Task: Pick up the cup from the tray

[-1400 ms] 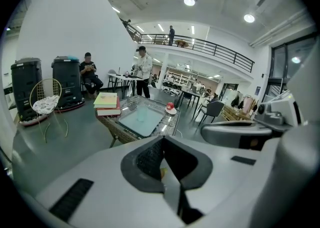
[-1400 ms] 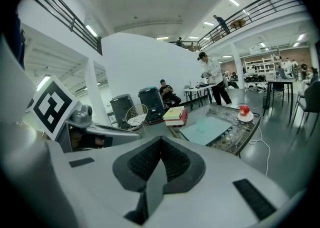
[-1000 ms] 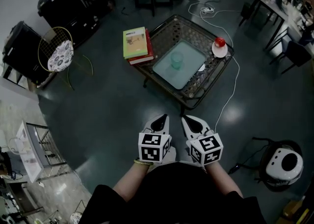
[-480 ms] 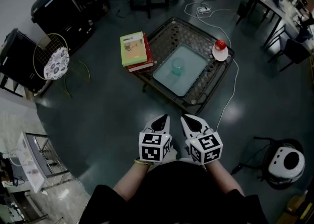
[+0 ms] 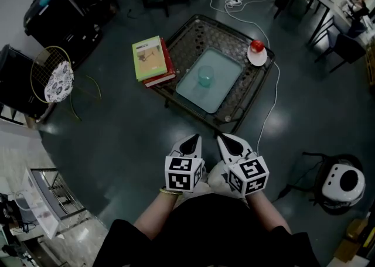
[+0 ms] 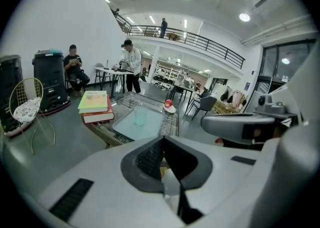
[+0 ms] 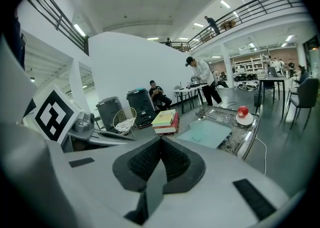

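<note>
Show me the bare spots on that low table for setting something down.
Widest bare patch: the far end of the table, between the books and the plate with the apple. The tray is bare around the cup. The book and plate corners are crowded.

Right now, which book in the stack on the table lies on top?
The green book: it lies on top with its cover fully showing, while the red book under it shows only its edges.
</note>
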